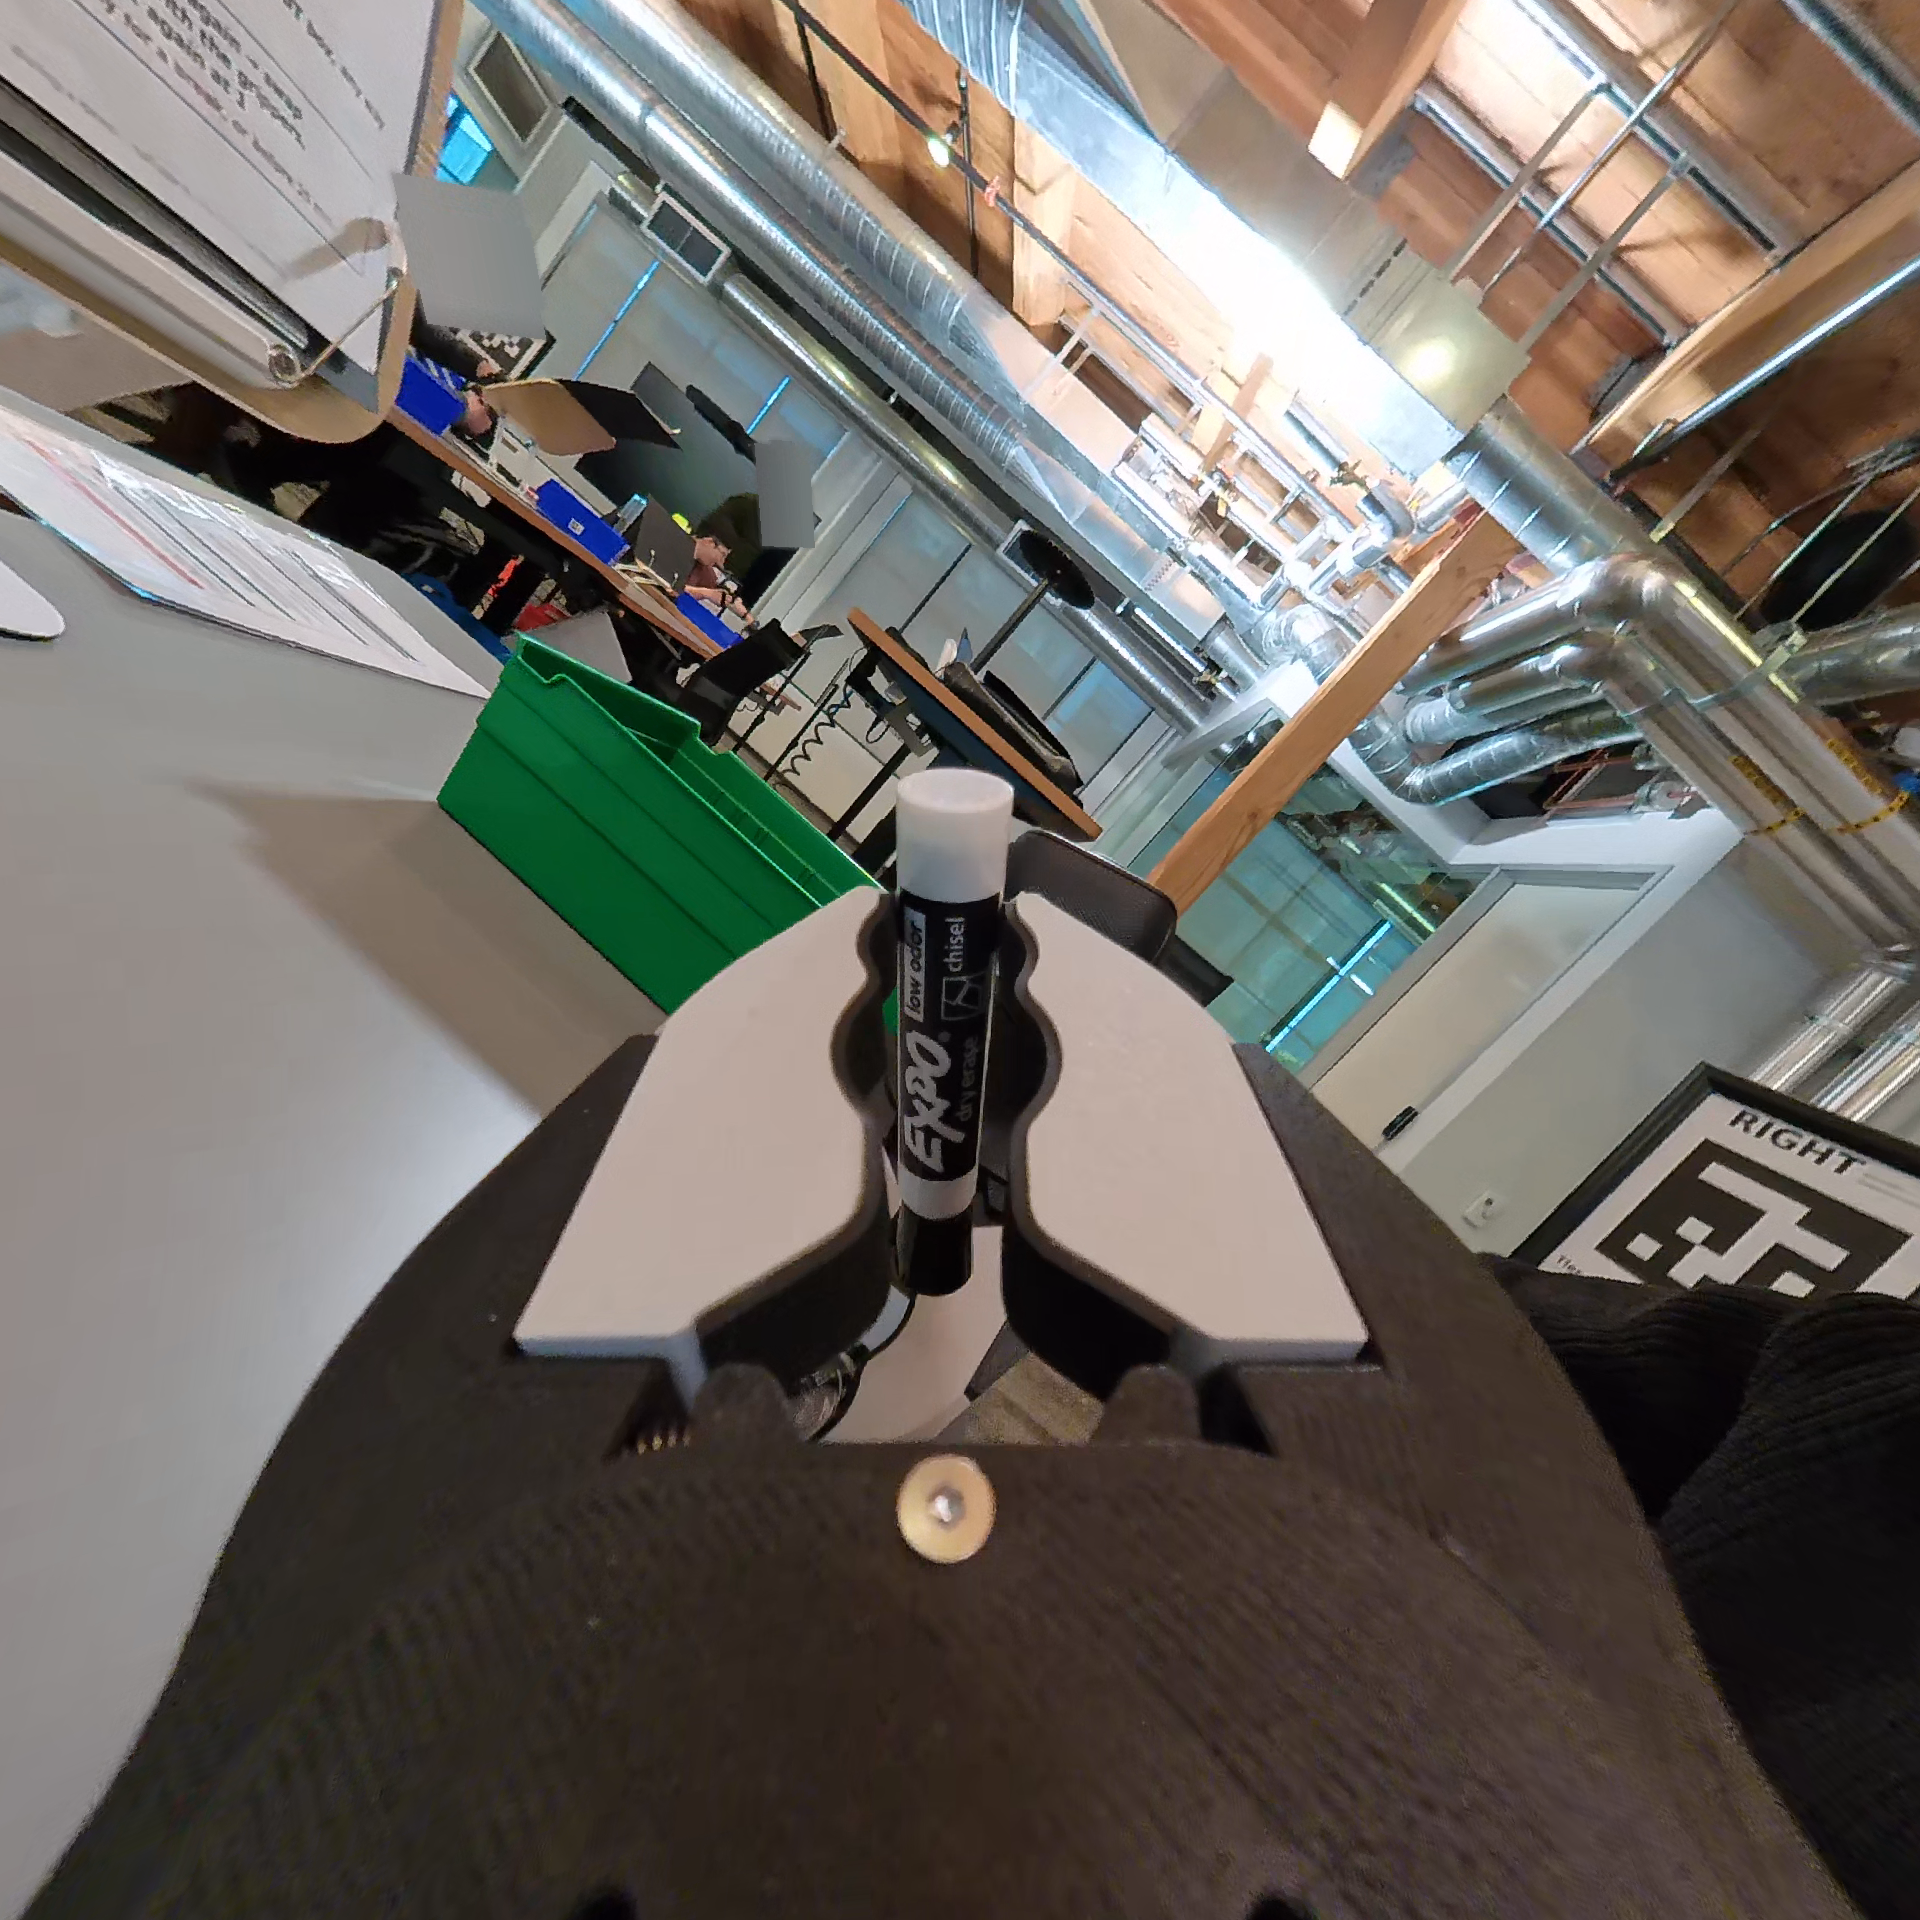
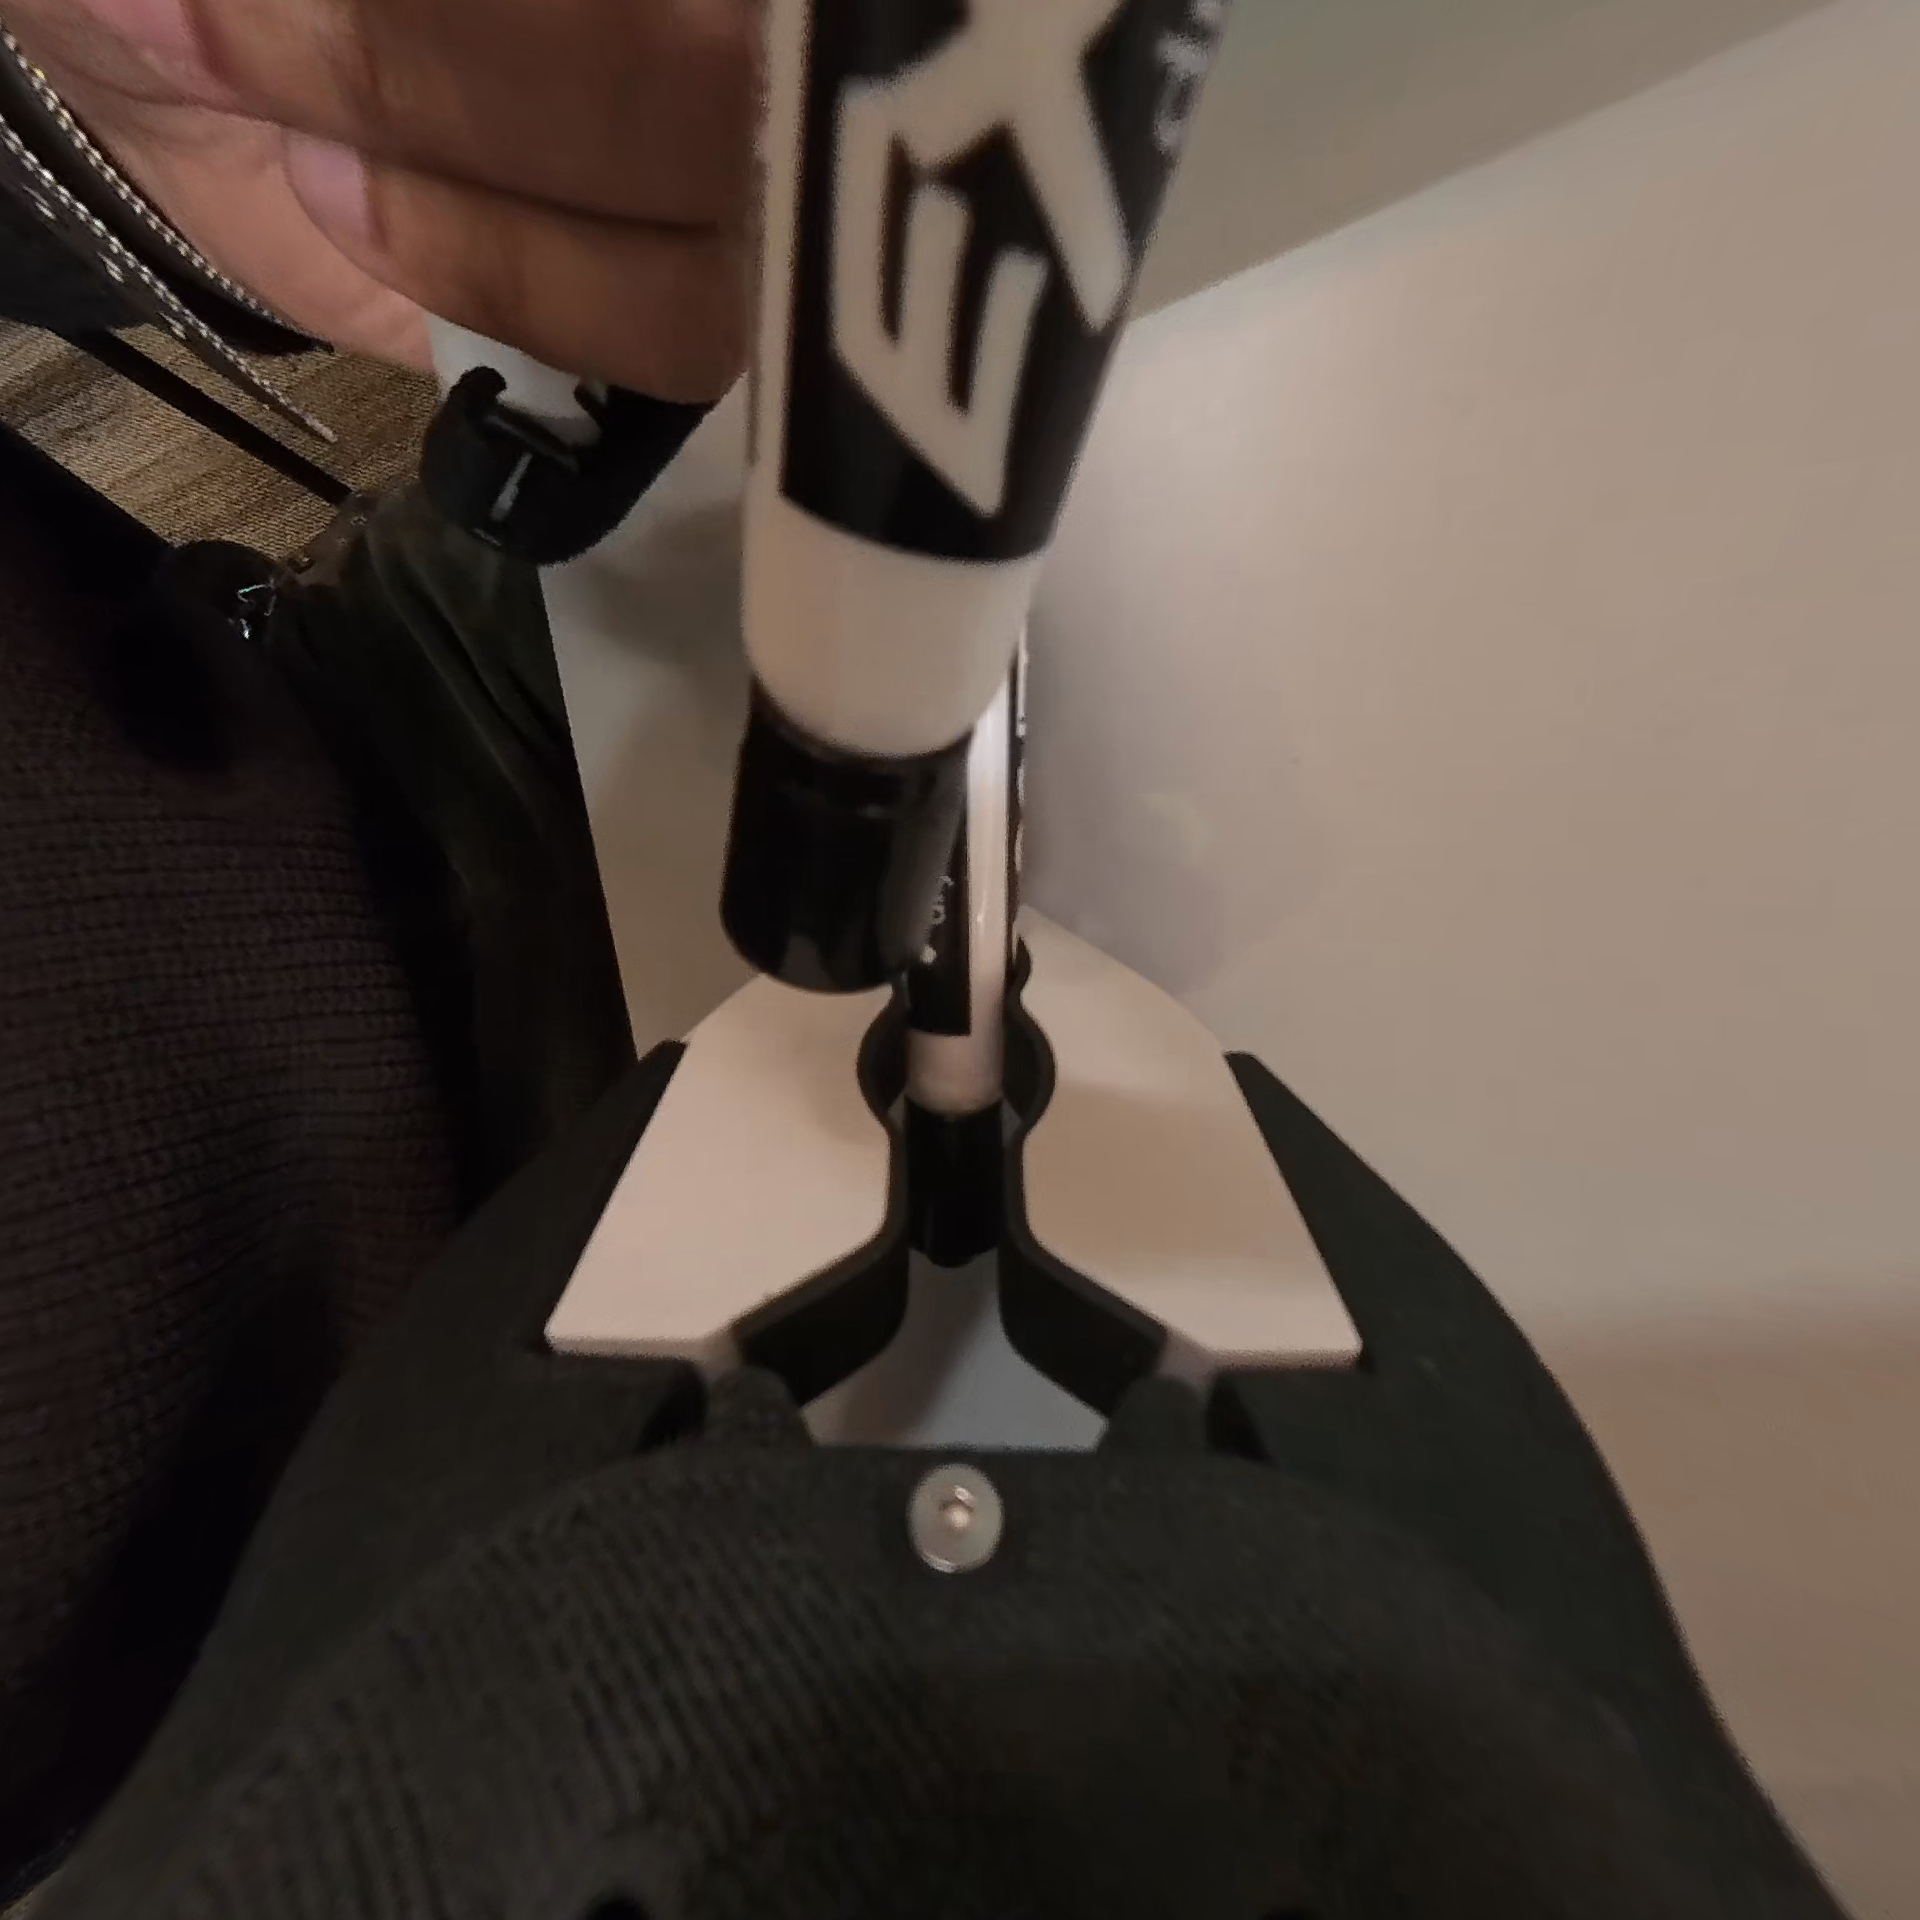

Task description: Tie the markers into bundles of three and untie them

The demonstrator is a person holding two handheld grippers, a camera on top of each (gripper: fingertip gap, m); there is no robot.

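Pale grey worktop (image 1: 208, 987) underneath, green bin (image 1: 644, 821) at far edge. Left hand-held gripper (image 1: 951, 1049) clamped narrow on upright black-and-white marker (image 1: 948, 997), white end up, pinched only at mid-barrel. Right hand-held gripper (image 2: 956, 1132) closed narrow on 2nd marker (image 2: 961, 1049); 3rd marker (image 2: 914, 499) blurred, just above, w/ a hand (image 2: 436, 156) beside. Risks: barrels round & slick, could slip or pivot; crowding could knock one loose.
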